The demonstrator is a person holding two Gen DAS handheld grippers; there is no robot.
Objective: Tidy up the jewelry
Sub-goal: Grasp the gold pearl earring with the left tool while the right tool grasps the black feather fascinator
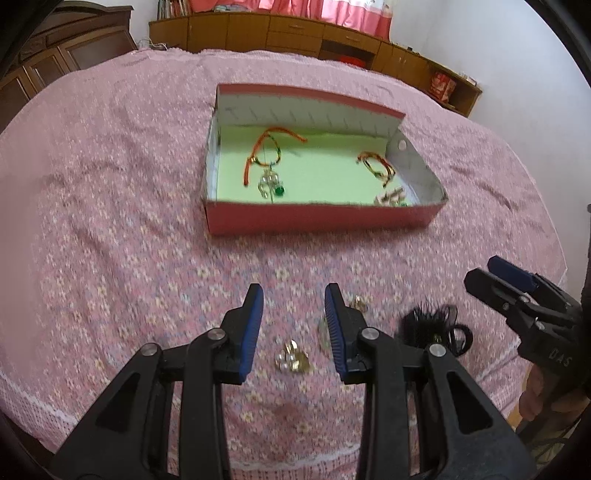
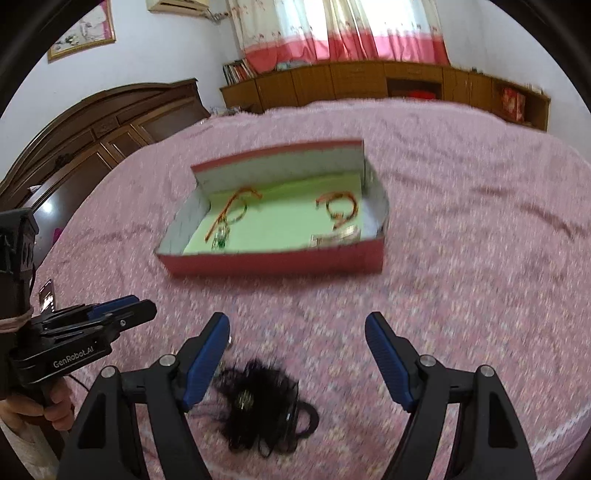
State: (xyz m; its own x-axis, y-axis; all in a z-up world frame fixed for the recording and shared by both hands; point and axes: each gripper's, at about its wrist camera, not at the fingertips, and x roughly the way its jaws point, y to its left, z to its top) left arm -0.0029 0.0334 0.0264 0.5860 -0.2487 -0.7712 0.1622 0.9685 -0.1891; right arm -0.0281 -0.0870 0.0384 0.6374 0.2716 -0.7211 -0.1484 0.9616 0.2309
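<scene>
A pink flowered bedspread (image 1: 110,229) covered the bed, with a wooden cabinet run (image 2: 369,81) and pink-hemmed curtains (image 2: 332,33) along the far wall and a dark wooden headboard (image 2: 92,122) to one side. Nothing stood between the grippers and the red box (image 1: 317,218), which lay open farther up the bed.

The box had a pale green floor and white inner walls. Inside lay an orange cord bracelet (image 1: 271,147) with a clear and green beaded charm (image 1: 271,184), a second orange bracelet (image 1: 376,166), and a small blurred piece (image 1: 391,197) in the near corner. On the bedspread, a gold and clear trinket (image 1: 291,360) lay between the fingers of the left gripper (image 1: 293,325), which stood partly apart, gripping nothing. A black tasselled piece (image 2: 262,406) lay below the right gripper (image 2: 297,354), its fingers spread wide and empty.

The left gripper's body read "GenRobot.AI" (image 2: 74,358).
</scene>
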